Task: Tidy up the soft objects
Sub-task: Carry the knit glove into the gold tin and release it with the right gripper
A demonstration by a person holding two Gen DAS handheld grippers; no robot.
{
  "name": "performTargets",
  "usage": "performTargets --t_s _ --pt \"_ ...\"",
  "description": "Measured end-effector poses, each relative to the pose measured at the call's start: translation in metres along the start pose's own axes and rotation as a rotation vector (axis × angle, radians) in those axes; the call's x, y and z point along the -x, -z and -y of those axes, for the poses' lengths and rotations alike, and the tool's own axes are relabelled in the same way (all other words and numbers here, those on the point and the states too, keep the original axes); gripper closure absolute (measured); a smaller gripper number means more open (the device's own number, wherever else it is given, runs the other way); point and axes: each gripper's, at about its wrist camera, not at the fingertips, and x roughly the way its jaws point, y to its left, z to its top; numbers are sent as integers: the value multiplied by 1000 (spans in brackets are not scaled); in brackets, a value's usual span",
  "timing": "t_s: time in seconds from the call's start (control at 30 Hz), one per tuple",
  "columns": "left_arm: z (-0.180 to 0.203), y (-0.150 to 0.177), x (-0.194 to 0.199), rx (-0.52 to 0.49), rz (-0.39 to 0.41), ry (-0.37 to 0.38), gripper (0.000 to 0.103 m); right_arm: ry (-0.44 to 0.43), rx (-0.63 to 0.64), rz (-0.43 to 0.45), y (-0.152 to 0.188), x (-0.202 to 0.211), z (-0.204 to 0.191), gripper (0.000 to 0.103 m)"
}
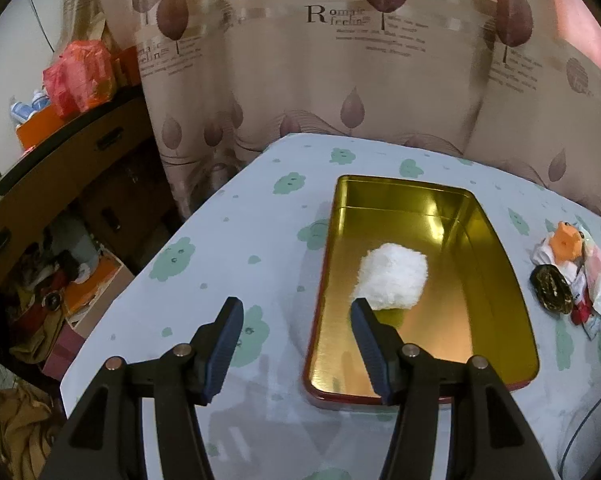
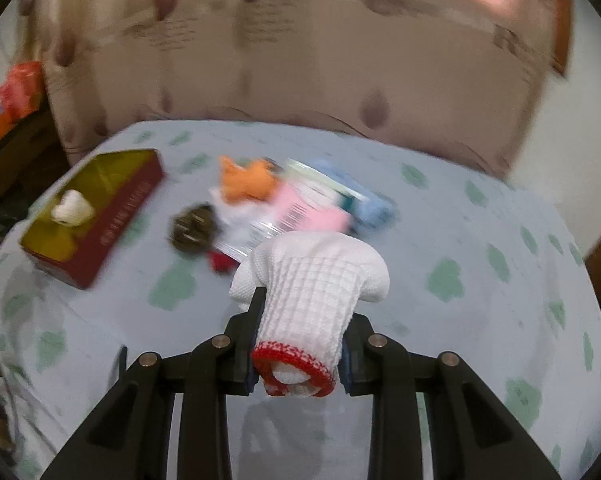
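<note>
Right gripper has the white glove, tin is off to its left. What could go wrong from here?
1. The right gripper pinches the white glove near its red cuff; the loose end flops forward and may drape over the tin wall.
2. The open left gripper hangs at the tin's near end, possibly in the way.
3. The fluffy white item sits mid-tin, so the glove may land on it.

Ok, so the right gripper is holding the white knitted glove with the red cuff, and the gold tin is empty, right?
Not quite: the gold tin already holds a fluffy white piece, as the left wrist view shows. The right gripper does hold the white knitted glove.
</note>
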Motion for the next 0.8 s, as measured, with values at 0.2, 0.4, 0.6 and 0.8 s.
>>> performTargets --t_s 0.2,0.4,0.6,0.8 --pt "-20 -2 -5 51 -4 -48 46 -133 99 -13 -39 -21 -68 76" --pt "-40 -2 -10 98 -14 -101 46 -243 169 -44 -71 -56 -133 76" --pt "-54 0 -16 163 -42 -99 46 -273 206 -83 -107 -104 -184 76" --pt "-59 -1 -16 187 -45 -102 46 -251 254 -124 -128 -141 -222 75"
